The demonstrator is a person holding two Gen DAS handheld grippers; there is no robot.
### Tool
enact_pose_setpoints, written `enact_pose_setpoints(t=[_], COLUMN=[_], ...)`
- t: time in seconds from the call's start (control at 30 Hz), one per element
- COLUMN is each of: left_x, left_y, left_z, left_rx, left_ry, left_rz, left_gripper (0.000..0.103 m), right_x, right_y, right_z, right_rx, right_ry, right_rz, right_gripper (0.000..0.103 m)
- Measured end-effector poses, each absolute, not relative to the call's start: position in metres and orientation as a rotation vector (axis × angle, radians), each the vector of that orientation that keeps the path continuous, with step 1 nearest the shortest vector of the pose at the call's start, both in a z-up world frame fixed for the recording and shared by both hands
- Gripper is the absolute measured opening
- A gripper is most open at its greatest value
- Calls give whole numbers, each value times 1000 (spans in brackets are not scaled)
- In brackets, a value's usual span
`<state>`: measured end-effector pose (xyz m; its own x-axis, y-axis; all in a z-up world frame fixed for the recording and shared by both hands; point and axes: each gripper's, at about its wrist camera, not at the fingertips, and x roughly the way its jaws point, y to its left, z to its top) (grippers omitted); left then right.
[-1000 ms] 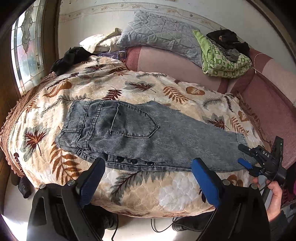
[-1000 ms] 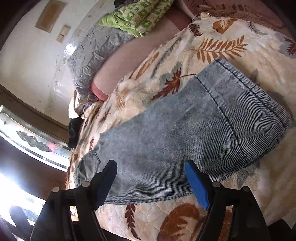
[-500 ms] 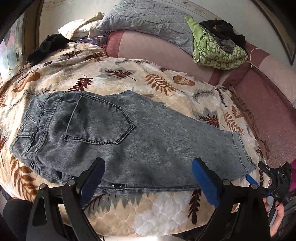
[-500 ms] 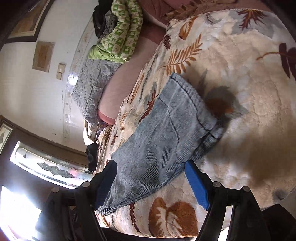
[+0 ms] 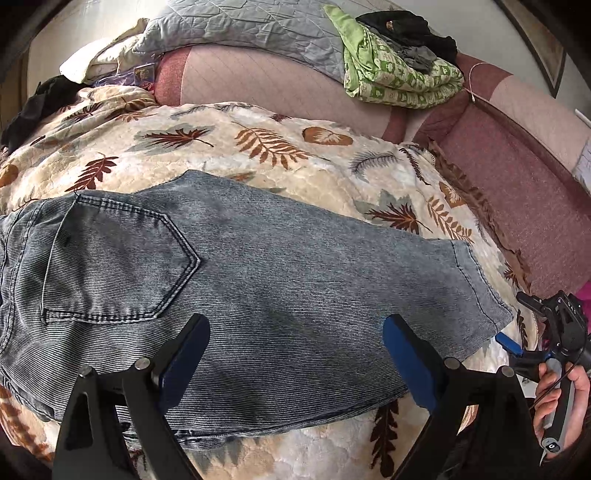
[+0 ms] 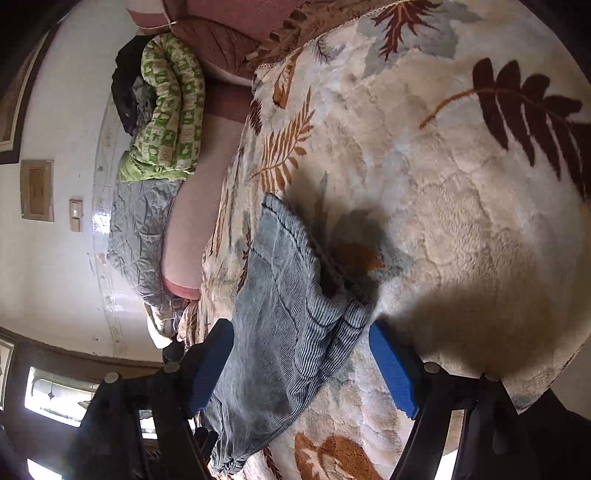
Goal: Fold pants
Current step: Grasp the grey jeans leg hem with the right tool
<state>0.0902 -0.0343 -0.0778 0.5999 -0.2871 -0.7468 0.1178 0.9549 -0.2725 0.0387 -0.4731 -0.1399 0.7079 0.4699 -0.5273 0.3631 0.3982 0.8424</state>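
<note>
Grey-blue jeans (image 5: 280, 280) lie flat on a leaf-patterned blanket (image 5: 280, 155), waist and back pocket at the left, leg hem at the right. My left gripper (image 5: 295, 356) is open and hovers low over the near edge of the thigh; neither pad presses on the denim. In the left wrist view a hand (image 5: 561, 398) holds my right gripper (image 5: 517, 323) just off the hem corner. In the right wrist view the right gripper (image 6: 301, 367) is open, rolled on its side, with the jeans hem (image 6: 306, 295) between its blue pads (image 6: 391, 369).
A grey quilted pillow (image 5: 251, 33), a folded green patterned blanket (image 5: 399, 74) and dark clothes (image 5: 406, 26) rest on the pink backrest (image 5: 280, 85) behind. More dark clothing (image 5: 33, 103) lies at the far left. A window (image 6: 55, 395) glows at lower left.
Both grippers have dropped closer to the jeans. The left one slid right along the near edge. The right one rolled over and drew in on the hem, now between its fingers.
</note>
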Motion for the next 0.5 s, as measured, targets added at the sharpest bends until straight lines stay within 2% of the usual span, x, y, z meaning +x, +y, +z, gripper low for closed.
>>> enact_pose_setpoints(t=[0.17,0.27,0.33,0.4,0.47,0.5], left_x=[93,94,95,98,102,104], left_y=[-48,-59,-65,-73,-81,-85], left_z=[-84,-86,-87,-90,-93,-95], left_rx=[-203,-183,-169,-148,-126,-116], left_ry=[916,923,928,937,948,956], left_rz=[-251,-254,-257,-253,-239,-227], left_gripper=[95,95,95,95,95,95], right_x=[54,54,54,54,52,52], right_y=[-471,-474,-475,-477,-480,-480], right_z=[-138,-142,-142,-145,-149,-149], right_rx=[1143,1157,1141,1132,1129,1116], right_ry=[908,917,925,937,947,949], right_rz=[77,62,48,29,18,19], right_gripper=[78,71,60,38,28,26])
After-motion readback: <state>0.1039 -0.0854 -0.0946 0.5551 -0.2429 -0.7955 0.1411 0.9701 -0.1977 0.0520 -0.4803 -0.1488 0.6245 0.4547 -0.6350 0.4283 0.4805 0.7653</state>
